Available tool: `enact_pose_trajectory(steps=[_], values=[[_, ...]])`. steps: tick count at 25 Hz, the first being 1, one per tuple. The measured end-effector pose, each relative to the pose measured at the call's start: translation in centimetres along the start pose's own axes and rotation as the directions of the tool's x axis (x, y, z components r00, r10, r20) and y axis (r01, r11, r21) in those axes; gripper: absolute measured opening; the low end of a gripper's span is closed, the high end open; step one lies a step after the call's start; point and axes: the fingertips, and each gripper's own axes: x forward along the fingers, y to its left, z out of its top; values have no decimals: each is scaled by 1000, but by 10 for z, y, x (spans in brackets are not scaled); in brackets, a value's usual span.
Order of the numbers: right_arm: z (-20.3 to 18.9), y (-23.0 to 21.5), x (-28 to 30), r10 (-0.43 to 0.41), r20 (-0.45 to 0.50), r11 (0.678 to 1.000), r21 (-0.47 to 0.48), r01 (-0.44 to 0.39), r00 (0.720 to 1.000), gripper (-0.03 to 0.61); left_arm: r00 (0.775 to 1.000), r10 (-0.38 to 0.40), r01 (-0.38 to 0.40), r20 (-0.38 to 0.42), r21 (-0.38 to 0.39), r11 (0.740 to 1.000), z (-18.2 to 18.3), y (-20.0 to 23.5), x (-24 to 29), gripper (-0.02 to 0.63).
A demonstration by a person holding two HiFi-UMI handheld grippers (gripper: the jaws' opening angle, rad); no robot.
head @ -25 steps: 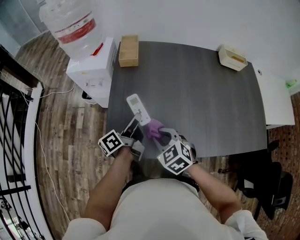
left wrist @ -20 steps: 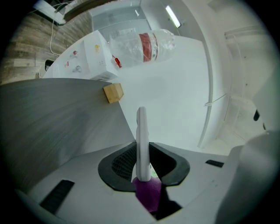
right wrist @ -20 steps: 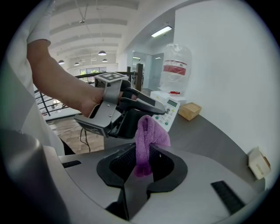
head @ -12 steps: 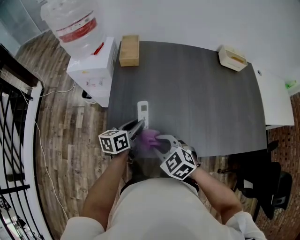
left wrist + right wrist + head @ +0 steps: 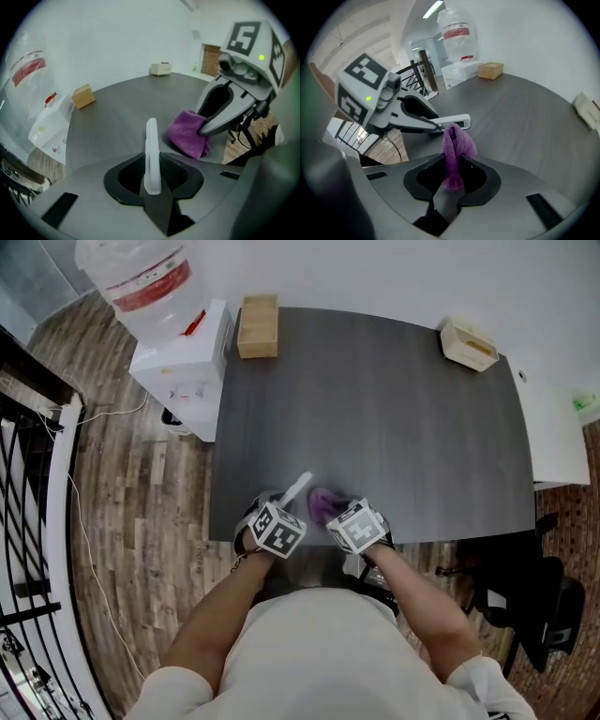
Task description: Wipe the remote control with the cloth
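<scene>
The white remote control [image 5: 296, 489] [image 5: 151, 150] [image 5: 453, 123] is pinched edge-on between the jaws of my left gripper [image 5: 281, 507] [image 5: 152, 180], low over the near edge of the dark table [image 5: 375, 399]. My right gripper [image 5: 336, 512] [image 5: 453, 176] is shut on a purple cloth [image 5: 325, 502] [image 5: 455, 150] [image 5: 187, 133], whose bunched end rests on the table just right of the remote. The two grippers sit side by side, both pointing steeply down. I cannot tell whether the cloth touches the remote.
A wooden box [image 5: 258, 326] stands at the table's far left corner and a cream tray [image 5: 468, 343] at the far right. A water dispenser [image 5: 173, 329] stands beside the table on the left. A white side surface [image 5: 562, 432] is at the right.
Both grippers have dropped toward the table's near edge and drawn together. The left gripper has rolled, so the remote shows edge-on instead of face up. The cloth has come down onto the table.
</scene>
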Motion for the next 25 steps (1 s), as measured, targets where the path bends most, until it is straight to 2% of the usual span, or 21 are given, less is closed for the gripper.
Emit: enact_pose_trajectory(steps=[2, 7, 9, 12, 14, 16, 20, 23, 25], values=[[0, -2, 1, 3, -5, 999, 39, -3, 1000, 89, 1000, -19, 19, -4, 44, 999, 2, -14, 1, 92], [-4, -15, 4, -8, -13, 997, 81, 9, 1000, 89, 992, -123, 124, -7, 94, 988, -1, -45, -3, 112], [-4, -20, 1, -24, -15, 994, 104, 26, 1000, 89, 984, -179, 178, -5, 135, 975, -2, -58, -6, 167], [-7, -25, -3, -43, -21, 990, 135, 45, 999, 89, 964, -266, 258, 4, 228, 939, -7, -79, -15, 179], [-6, -30, -7, -58, -20, 988, 144, 60, 998, 89, 960, -281, 268, 13, 264, 926, -12, -85, -19, 179], [-3, -36, -10, -77, -19, 986, 144, 79, 997, 89, 967, -256, 243, 11, 283, 928, -18, -81, -19, 179], [17, -57, -12, -129, -3, 987, 99, 128, 992, 89, 979, -200, 200, -31, 299, 933, -32, -68, -9, 179], [39, -55, -2, -123, 6, 992, -12, 123, 992, 89, 976, -212, 216, -47, 279, 936, -37, -67, -3, 178], [40, -42, 7, -94, -19, 990, -102, 92, 995, 89, 974, -221, 227, -53, 270, 936, -37, -70, 0, 178]])
